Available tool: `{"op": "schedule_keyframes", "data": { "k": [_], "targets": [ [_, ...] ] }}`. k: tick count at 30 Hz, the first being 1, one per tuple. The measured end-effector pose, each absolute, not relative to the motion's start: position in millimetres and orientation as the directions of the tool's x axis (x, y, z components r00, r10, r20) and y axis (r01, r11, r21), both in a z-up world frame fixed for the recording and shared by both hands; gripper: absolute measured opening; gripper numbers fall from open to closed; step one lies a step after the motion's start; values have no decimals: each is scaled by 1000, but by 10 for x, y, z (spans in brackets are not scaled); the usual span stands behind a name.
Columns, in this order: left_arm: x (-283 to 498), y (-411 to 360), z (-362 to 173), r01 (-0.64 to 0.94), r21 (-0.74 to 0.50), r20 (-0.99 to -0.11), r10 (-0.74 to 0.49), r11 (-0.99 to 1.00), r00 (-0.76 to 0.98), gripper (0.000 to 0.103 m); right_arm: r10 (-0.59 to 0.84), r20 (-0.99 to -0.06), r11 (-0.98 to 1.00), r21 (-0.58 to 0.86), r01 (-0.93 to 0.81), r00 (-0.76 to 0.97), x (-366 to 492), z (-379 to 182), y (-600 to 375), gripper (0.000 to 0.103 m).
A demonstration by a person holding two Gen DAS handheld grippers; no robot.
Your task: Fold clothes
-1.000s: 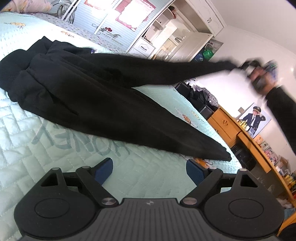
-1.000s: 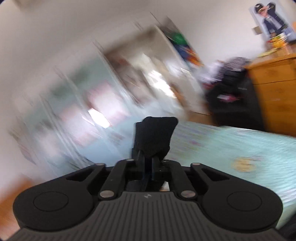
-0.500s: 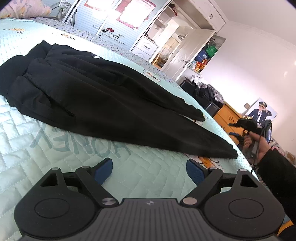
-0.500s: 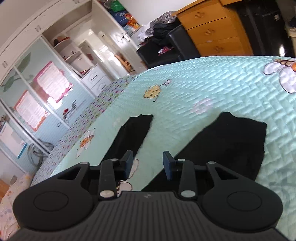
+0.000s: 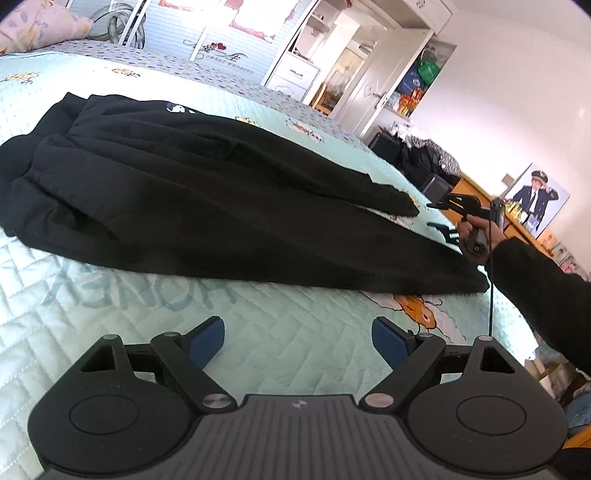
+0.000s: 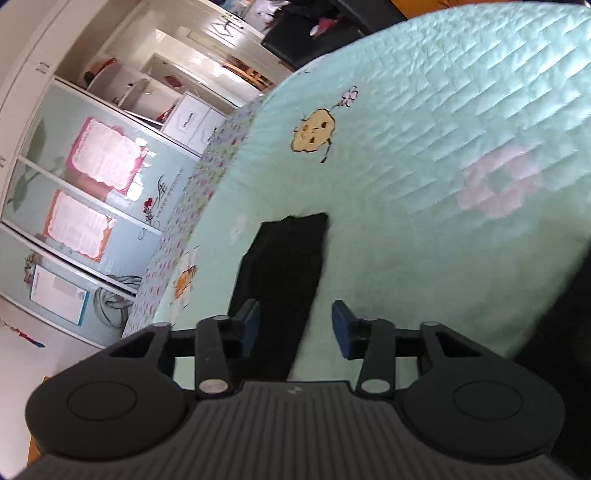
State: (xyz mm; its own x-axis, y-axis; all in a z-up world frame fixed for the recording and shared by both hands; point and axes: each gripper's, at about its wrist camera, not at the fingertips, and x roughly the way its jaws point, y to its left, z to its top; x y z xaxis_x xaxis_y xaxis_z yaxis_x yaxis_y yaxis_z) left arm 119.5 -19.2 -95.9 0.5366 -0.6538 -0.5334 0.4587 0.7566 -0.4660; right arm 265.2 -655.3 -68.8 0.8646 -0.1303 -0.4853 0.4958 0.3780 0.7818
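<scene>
Black trousers [image 5: 207,206] lie lengthwise across the mint quilted bed [image 5: 295,332], waistband toward the pillow [image 5: 33,29], legs tapering toward the right gripper [image 5: 441,214]. Its fingers are closing, astride one hem without pressing it. The left gripper [image 5: 298,338] hovers wide open, holding nothing.

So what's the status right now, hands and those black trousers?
Left gripper open, empty, above quilt. Right gripper closing over one leg cuff, pads not touching. Black trousers flat. Nothing in the way.

Trousers [image 5: 207,206] spread on bed [image 5: 295,354]; dresser [image 5: 480,192] beyond bed.
</scene>
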Motion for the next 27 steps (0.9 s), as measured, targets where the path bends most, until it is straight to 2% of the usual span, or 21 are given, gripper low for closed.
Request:
{"op": "schedule_keyframes", "data": {
  "k": [12,13,15,17,22,24,25,26,27],
  "targets": [
    [1267,-299,-989,445,-459,-573,-640,769,513,89,-124,-513,412,752,515,849,3062,-864,-6659,32],
    [1269,-303,-991,445,-458,-574,-639,769,512,89,-131,-522,421,741,524,843,3098,-862,-6649,30],
    [1269,-302,-991,442,-460,-575,-637,770,513,89,-164,-544,455,699,552,823,3074,-813,-6587,10],
    [1258,-299,-989,440,-462,-573,-638,770,514,89,-197,-534,470,685,557,823,2936,-748,-6515,7],
    [1255,-276,-995,432,-482,-559,-647,762,519,89,-299,-367,501,725,472,881,2165,-429,-6213,6],
    [1252,-257,-999,425,-497,-550,-653,757,520,90,-325,-345,462,754,466,881,1861,-452,-6122,9],
    [1245,-246,-1000,423,-503,-546,-657,753,520,90,-327,-378,434,754,493,866,1787,-528,-6106,11],
    [1237,-236,-1000,421,-510,-543,-660,750,519,90,-293,-435,404,750,523,851,1762,-638,-6132,24],
    [1220,-225,-988,423,-511,-539,-662,749,520,90,-269,-453,355,774,525,850,1674,-734,-6152,33]
  ]
}}
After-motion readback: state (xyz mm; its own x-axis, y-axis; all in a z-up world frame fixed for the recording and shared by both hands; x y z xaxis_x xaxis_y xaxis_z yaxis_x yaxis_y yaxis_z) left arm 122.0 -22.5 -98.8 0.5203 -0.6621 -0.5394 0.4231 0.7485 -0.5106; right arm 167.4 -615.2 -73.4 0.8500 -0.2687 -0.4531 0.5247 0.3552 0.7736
